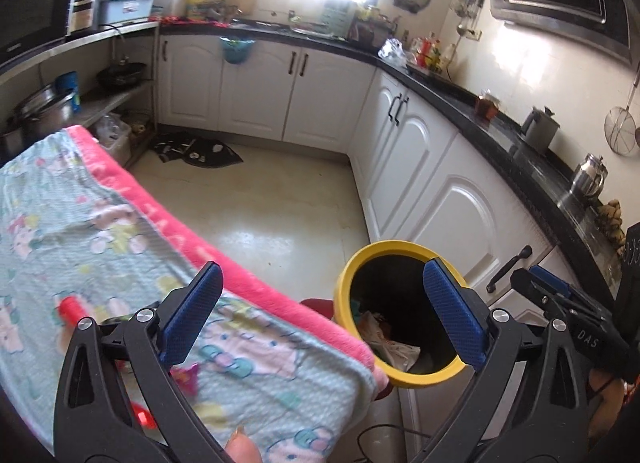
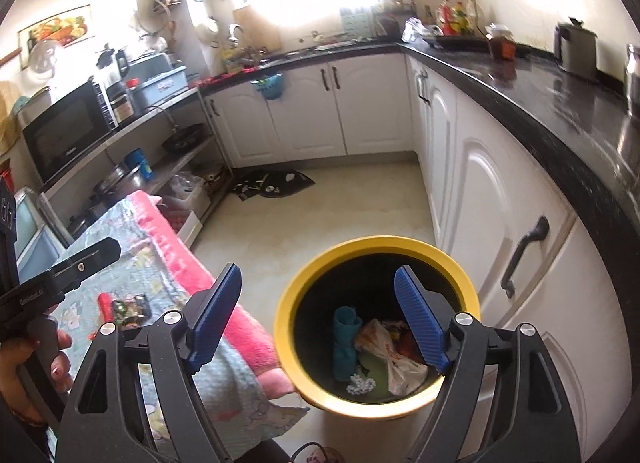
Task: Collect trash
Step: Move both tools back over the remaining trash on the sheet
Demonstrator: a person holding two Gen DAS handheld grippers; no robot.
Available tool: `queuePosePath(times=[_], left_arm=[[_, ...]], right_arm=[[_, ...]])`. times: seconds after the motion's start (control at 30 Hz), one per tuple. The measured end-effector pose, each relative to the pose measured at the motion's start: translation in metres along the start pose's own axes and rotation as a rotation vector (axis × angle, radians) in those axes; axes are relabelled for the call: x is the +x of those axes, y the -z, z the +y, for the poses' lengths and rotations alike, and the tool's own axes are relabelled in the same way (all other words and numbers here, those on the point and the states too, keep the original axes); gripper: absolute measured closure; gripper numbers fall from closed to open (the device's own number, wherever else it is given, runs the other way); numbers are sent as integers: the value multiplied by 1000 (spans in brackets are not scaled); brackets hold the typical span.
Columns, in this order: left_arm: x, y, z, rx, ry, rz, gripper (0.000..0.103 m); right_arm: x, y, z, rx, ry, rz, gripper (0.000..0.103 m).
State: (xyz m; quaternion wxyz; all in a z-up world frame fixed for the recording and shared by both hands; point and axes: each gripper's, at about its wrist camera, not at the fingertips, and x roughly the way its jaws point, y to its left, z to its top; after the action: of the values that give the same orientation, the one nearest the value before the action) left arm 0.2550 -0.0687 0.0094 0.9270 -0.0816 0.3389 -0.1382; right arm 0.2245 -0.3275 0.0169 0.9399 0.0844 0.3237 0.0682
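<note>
A yellow bin [image 2: 288, 303] with a black inside stands on the floor beside a table draped in a teal and pink blanket [image 2: 160, 259]. It holds a teal cloth [image 2: 345, 339], a crumpled white bag [image 2: 386, 351] and other scraps. My right gripper [image 2: 318, 283] hovers open over the bin's mouth, nothing between its fingers. My left gripper [image 1: 323, 269] is open and empty over the table's edge, the bin [image 1: 344, 303] to its right. On the blanket lie a red cylinder [image 2: 106, 305], a dark wrapper [image 2: 130, 309] and a pink wrapper [image 1: 186, 377].
White cabinets [image 2: 480, 191] under a black counter [image 2: 560, 111] run along the right and far walls, close to the bin. A dark mat [image 2: 276, 183] lies on the pale floor. Shelves with a microwave [image 2: 68, 131] and pots [image 1: 44, 111] stand on the left.
</note>
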Motion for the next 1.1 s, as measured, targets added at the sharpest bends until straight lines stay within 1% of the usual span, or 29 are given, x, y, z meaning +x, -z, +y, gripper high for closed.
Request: queuePosePath(times=[0.3, 0.43, 0.57, 0.67, 0.83, 0.97, 1.1], left_arm=[[-46, 9, 44, -53, -81, -55, 11], [-67, 13, 63, -81, -111, -82, 11], [-89, 17, 79, -97, -143, -111, 11], [-103, 19, 91, -114, -162, -121, 11], [-129, 28, 109, -142, -200, -147, 11], [-149, 35, 128, -175, -240, -170, 11], [-167, 44, 147, -207, -291, -177, 11]], right_arm=[[-18, 0, 46, -90, -78, -35, 26], [-25, 3, 76, -147, -129, -38, 26], [-29, 9, 104, -199, -187, -31, 26], [-32, 13, 124, -231, -234, -27, 20], [-34, 19, 157, -299, -308, -16, 20], [-30, 23, 183, -342, -348, -2, 20], [-22, 22, 202, -372, -375, 14, 19]])
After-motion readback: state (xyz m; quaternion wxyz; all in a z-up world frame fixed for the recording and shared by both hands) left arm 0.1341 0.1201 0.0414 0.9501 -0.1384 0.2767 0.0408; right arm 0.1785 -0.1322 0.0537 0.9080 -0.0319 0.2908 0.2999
